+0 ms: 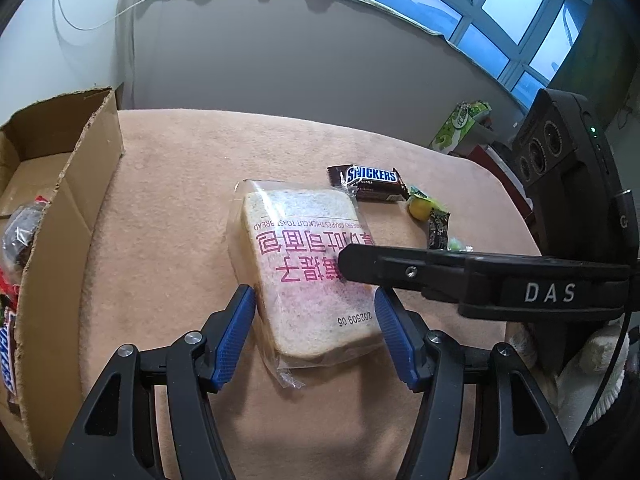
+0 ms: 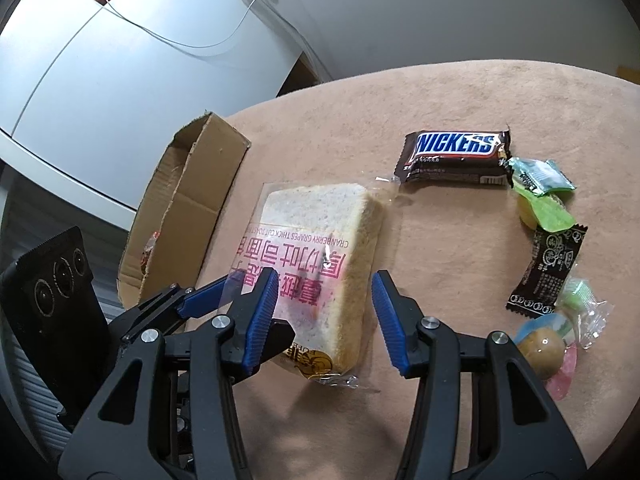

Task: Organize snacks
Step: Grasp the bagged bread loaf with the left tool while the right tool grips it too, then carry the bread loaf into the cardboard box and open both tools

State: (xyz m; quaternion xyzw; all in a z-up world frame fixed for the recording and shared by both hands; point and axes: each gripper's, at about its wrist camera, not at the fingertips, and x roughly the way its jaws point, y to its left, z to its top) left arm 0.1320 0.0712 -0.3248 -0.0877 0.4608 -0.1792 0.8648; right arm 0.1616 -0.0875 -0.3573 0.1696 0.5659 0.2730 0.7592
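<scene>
A wrapped slice of toast bread (image 1: 308,264) (image 2: 320,248) with pink lettering lies flat on the tan tablecloth. My left gripper (image 1: 316,332) is open, its blue pads on either side of the bread's near end. My right gripper (image 2: 324,312) is open too, astride the same bread from the other side; one of its fingers (image 1: 384,266) reaches over the bread in the left wrist view. The left gripper (image 2: 200,300) shows at the bread's left edge in the right wrist view. A Snickers bar (image 1: 370,182) (image 2: 456,156) lies beyond the bread.
An open cardboard box (image 1: 72,184) (image 2: 188,200) stands at the table's left and holds several snacks, a Snickers (image 1: 6,360) among them. Small wrapped candies (image 1: 430,216) (image 2: 548,248) lie right of the bread. A green carton (image 1: 460,126) stands beyond the table's far right edge.
</scene>
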